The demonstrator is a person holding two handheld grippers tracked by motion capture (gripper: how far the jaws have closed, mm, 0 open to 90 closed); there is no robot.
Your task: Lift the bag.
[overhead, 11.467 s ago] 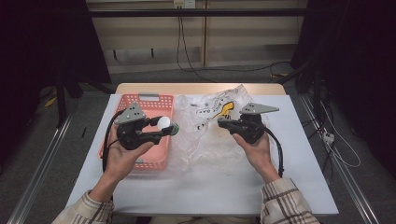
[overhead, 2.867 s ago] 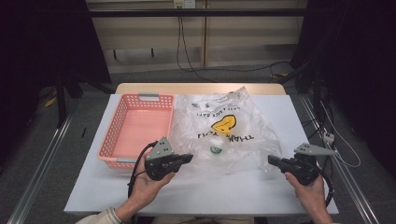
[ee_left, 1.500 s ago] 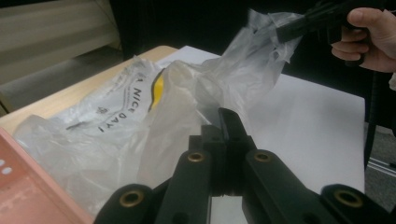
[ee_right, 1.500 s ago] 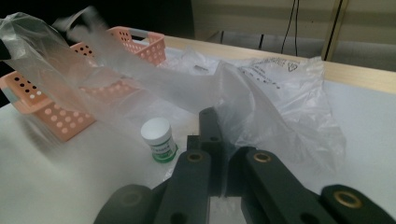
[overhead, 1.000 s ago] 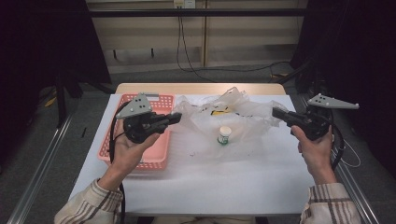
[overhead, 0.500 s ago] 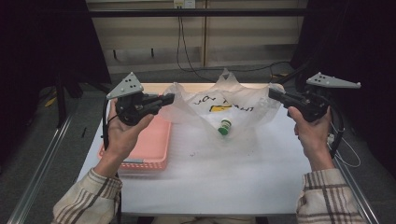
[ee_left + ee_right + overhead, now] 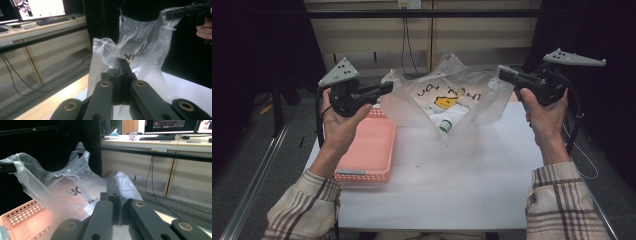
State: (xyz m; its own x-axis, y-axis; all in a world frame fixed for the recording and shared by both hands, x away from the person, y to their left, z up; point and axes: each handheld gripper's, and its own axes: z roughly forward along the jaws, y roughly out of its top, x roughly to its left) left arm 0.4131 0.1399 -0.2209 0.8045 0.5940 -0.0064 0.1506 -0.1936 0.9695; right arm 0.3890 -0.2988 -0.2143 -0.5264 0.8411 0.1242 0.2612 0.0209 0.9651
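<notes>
A clear plastic bag (image 7: 447, 95) with a yellow print and dark letters hangs stretched between both grippers above the white table (image 7: 447, 185). My left gripper (image 7: 388, 88) is shut on the bag's left handle (image 7: 106, 48). The right gripper (image 7: 503, 73) is shut on the right handle (image 7: 125, 182). A small white bottle with a green cap (image 7: 445, 125) lies in the bag's sagging bottom, which hangs close to the table. In the left gripper view the other gripper (image 7: 183, 11) pinches the far handle at the top right.
A pink plastic basket (image 7: 369, 150) sits on the table's left side, below my left hand. Desks with monitors and keyboards stand beyond the table (image 7: 172, 135). Cables hang down the wooden panel behind the table (image 7: 404, 35).
Both hands have lifted the bag by its handles, from low over the table to well above it. The bag now hangs stretched, with the bottle in its lowest fold.
</notes>
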